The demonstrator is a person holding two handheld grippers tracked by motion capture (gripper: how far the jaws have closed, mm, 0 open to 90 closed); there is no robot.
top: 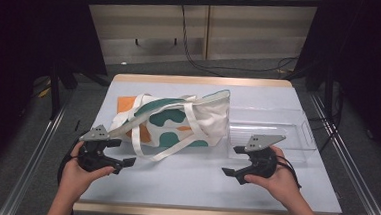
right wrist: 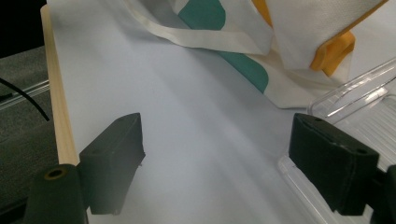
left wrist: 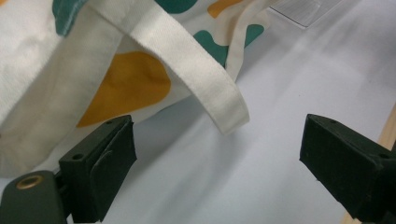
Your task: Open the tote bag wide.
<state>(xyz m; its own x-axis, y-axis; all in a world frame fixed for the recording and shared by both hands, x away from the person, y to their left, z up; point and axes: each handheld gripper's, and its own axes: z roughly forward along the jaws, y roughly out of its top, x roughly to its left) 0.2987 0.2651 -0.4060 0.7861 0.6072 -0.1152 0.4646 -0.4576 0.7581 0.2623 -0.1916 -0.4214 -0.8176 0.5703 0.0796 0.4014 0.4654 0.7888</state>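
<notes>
Tote bag [top: 177,122], cream canvas with green and orange blotches and no legible writing, lies flat on a pale blue table [top: 184,182]. From left: the left gripper [top: 127,162], jaws apart and empty, sits just short of a loose strap [left wrist: 196,70]. Beside the bag rests a clear plastic tray [top: 272,130]. The right gripper [top: 226,172], jaws wide and empty, hovers by the tray. Dark curtains [top: 27,37] flank the table.
</notes>
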